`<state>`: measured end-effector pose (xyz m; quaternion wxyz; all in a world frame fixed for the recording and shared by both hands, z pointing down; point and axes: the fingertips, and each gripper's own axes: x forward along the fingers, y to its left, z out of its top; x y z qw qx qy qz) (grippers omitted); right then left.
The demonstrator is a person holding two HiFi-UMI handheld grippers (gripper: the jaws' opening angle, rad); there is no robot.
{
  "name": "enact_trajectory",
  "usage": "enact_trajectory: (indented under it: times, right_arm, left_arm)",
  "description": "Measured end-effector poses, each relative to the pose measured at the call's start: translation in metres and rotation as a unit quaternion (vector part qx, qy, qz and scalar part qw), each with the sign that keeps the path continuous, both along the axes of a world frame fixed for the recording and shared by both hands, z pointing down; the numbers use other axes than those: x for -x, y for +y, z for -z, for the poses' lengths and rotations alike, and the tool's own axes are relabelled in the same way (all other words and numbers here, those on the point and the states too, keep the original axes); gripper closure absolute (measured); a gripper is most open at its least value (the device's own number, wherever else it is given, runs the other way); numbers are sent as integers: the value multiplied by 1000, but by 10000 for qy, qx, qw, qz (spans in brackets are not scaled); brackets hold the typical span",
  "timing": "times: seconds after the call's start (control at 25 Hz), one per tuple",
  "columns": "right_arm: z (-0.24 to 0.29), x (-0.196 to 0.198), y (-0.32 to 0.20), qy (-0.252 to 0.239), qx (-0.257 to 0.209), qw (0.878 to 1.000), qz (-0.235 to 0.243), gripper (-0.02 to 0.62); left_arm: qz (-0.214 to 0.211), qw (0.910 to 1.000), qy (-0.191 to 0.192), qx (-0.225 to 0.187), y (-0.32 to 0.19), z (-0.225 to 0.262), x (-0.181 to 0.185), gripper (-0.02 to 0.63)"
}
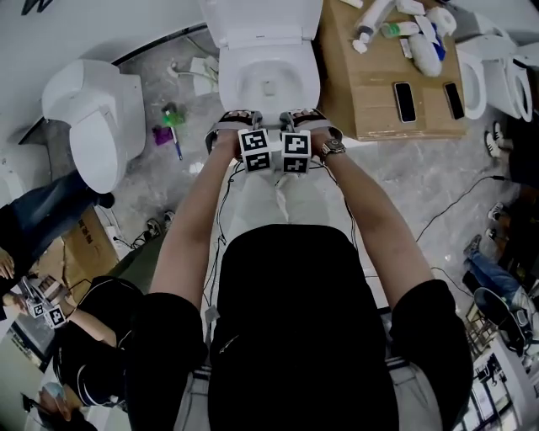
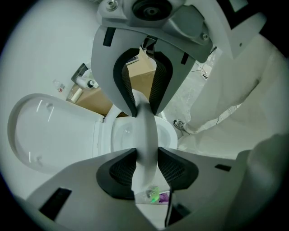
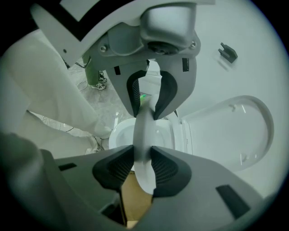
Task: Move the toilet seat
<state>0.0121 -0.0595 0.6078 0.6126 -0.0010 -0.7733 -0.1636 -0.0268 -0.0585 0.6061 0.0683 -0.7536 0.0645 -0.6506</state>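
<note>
A white toilet stands in front of me with its lid raised. Both grippers grasp the front edge of its white seat, side by side. In the head view my left gripper and right gripper point steeply down over the bowl's front. In the left gripper view the left gripper has its dark pads pressed on the thin seat edge, with the lid at the left. My right gripper clamps the seat edge the same way, with the bowl beyond.
Another white toilet stands to the left. A cardboard box with bottles and two phones sits to the right, and more toilets beyond it. Green and purple items lie on the floor. People crouch at the lower left; cables cross the floor.
</note>
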Motion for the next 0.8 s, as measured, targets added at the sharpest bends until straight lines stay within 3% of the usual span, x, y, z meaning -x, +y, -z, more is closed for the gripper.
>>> enact_trajectory:
  times: [0.32,0.8]
  right_arm:
    - [22,0,-18,-10,43,10000,-14,472]
    - [64,8,-54,-14,127,9999,-79,481]
  left_arm:
    - [-35,10000,-18,-34,-14,26,5,460]
    - [-137,9986,449,-235,-54,64,10,479]
